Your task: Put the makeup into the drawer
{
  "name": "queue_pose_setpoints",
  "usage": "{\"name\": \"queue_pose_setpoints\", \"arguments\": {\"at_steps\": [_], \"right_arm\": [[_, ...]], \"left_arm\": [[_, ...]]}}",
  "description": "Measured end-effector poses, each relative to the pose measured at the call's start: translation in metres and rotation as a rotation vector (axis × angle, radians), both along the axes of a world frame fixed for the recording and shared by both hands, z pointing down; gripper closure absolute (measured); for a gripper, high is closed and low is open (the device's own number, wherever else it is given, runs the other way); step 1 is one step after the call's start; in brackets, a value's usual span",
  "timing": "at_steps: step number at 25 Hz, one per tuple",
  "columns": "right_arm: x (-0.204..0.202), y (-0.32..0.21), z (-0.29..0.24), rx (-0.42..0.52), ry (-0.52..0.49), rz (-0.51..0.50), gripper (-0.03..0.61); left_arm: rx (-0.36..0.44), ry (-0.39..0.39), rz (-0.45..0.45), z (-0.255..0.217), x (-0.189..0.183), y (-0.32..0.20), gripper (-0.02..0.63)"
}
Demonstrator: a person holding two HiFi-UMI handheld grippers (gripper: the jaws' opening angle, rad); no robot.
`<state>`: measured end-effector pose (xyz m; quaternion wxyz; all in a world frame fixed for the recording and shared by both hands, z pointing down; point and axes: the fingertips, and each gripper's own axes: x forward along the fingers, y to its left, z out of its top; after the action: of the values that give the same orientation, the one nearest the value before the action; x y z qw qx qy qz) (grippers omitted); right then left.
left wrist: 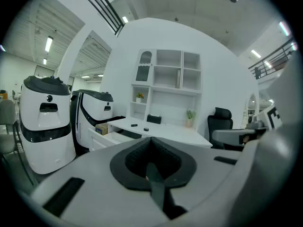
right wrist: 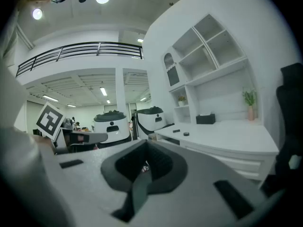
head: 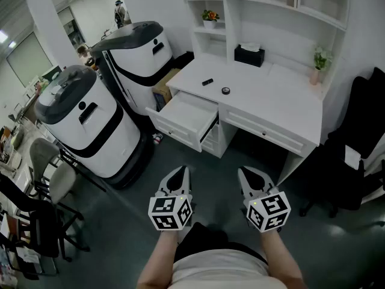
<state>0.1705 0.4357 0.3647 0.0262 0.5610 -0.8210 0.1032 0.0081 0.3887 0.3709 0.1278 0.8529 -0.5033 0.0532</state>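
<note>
Two small black makeup items lie on the white desk (head: 271,104): a short stick (head: 207,82) and a round compact (head: 225,90). Below them, the desk's left drawer (head: 186,118) stands pulled out and looks empty. My left gripper (head: 178,173) and right gripper (head: 249,174) hover side by side over the floor, well short of the desk, both shut with nothing between the jaws. In the left gripper view the gripper (left wrist: 150,142) points at the distant desk, with the stick (left wrist: 134,125) and compact (left wrist: 146,129) as tiny dark spots. The right gripper view shows its gripper (right wrist: 147,146) and the compact (right wrist: 186,134).
Two big white-and-black machines (head: 90,122) (head: 137,56) stand left of the desk. A black office chair (head: 361,155) is at the right. A black tissue box (head: 249,55) and a vase with a plant (head: 319,65) sit at the back of the desktop. Grey chairs (head: 51,179) are at the far left.
</note>
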Motion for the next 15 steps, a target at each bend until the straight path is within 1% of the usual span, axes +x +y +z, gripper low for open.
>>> {"name": "queue_pose_setpoints", "arguments": {"at_steps": [3,6,13,15], "right_arm": [[-0.003,0.001,-0.001,-0.003,-0.006,-0.006,0.577],[-0.003,0.006,0.0,-0.008,-0.038,-0.002,0.577],[0.002,0.005,-0.007,0.034,-0.102,0.011,0.575],[0.004,0.001,-0.007,0.035,-0.11,0.021,0.562]], "left_arm": [[0.005,-0.002,-0.005,-0.003,-0.003,0.002,0.612],[0.002,-0.004,-0.013,-0.001,-0.006,0.009,0.612],[-0.002,-0.02,-0.042,0.002,-0.015,0.019,0.612],[-0.005,-0.024,-0.052,0.003,-0.019,0.019,0.612]]}}
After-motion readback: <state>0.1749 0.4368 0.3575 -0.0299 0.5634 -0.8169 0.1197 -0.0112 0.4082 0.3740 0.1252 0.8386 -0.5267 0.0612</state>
